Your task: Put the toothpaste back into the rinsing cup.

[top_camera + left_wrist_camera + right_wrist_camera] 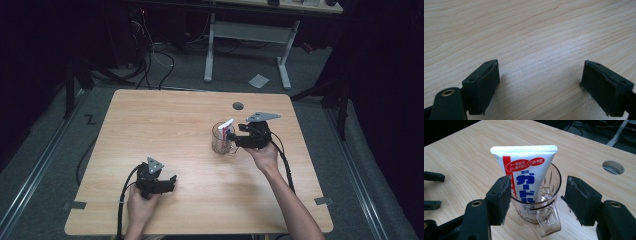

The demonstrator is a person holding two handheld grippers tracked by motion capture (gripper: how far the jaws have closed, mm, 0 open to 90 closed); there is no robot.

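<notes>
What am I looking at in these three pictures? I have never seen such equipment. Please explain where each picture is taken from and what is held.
A person sits at a wooden table and holds a hand tool with two black jaws in each hand. The high view looks down from above. The other two come from small cameras riding on the tools. The left gripper is open above bare wood and holds nothing. The right gripper is open too, its jaws on either side of a clear glass mug without pressing it. A toothpaste tube stands in the mug, leaning on the rim.
</notes>
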